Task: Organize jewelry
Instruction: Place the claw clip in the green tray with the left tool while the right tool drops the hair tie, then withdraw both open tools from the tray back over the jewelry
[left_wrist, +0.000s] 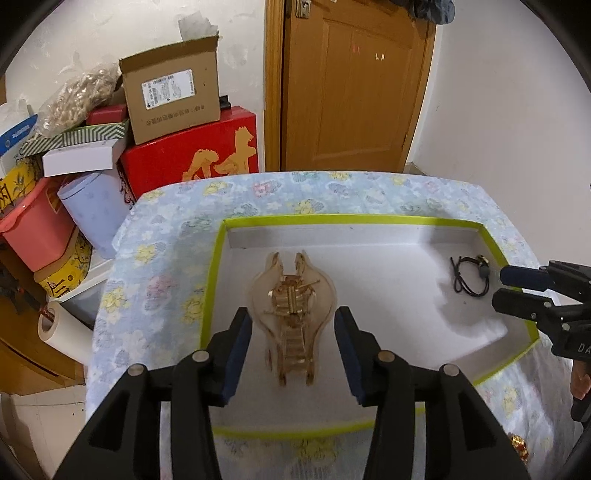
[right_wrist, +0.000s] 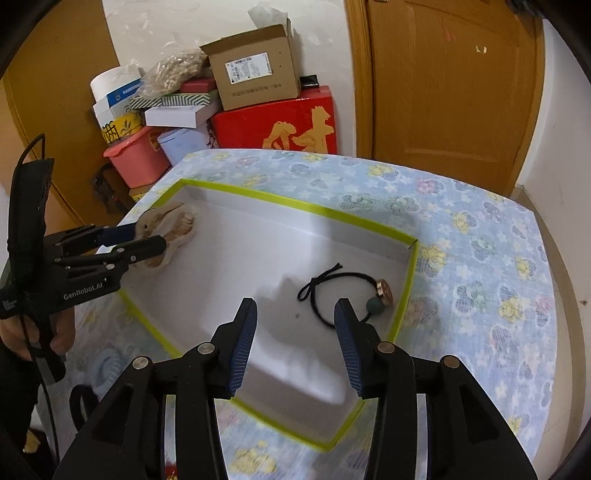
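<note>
A white tray with a lime-green rim (left_wrist: 218, 258) (right_wrist: 406, 273) lies on the flowered cloth. A large beige hair claw clip (left_wrist: 291, 299) lies in it, straight ahead of my open left gripper (left_wrist: 293, 354), whose fingers stand on either side of its near end without touching. The clip also shows at the tray's far left in the right wrist view (right_wrist: 173, 229). A black hair tie with a round gold charm (right_wrist: 343, 291) (left_wrist: 469, 275) lies near the tray's right wall. My right gripper (right_wrist: 295, 343) is open and empty just above and short of it.
The table is covered with a blue flowered cloth (left_wrist: 166, 258). A stack of boxes, a red box (left_wrist: 192, 158) and a pink bin (left_wrist: 37, 229) stand behind it on the left. A wooden door (left_wrist: 351, 85) is behind. A small red-gold item (left_wrist: 519, 445) lies on the cloth near the front right.
</note>
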